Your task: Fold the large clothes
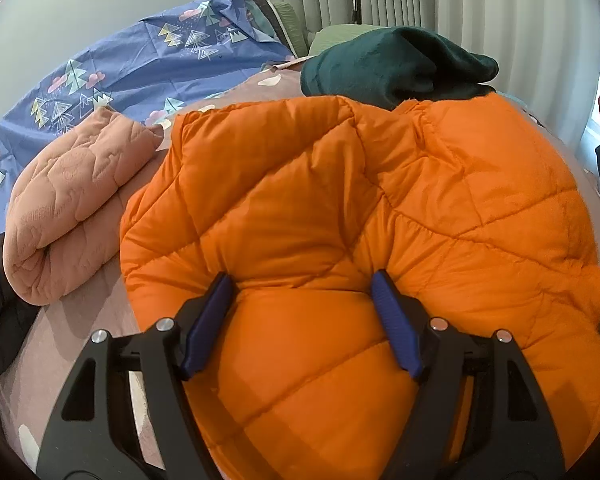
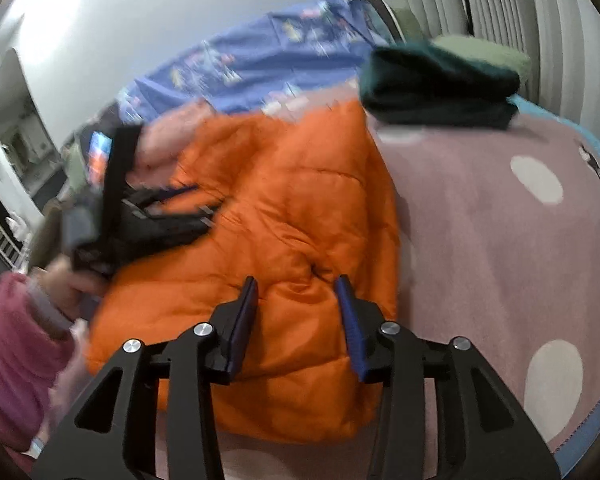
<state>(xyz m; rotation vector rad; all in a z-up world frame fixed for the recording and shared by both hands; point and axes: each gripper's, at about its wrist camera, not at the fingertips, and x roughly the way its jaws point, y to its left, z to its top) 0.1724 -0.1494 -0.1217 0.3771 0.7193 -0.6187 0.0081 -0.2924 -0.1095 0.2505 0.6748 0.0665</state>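
Jaws of the left gripper point(image 1: 303, 280) are spread wide, pressed onto the orange puffer jacket point(image 1: 340, 200) without pinching it; the right gripper point(image 2: 296, 280) is likewise released above its hem. The jacket is bundled on the pink dotted blanket point(image 2: 500, 220). Springy padding could unfold if released; the folded green garment point(image 1: 392, 66) at one o'clock could be nudged.

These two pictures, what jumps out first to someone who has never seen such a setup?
A bright orange puffy jacket fills the middle, lying on a pink bedspread with white dots. The black left gripper, with blue pads, presses into it with jaws spread, and the right gripper hovers open at its near edge. Behind lie a folded dark green garment and a rolled peach quilt on the left.
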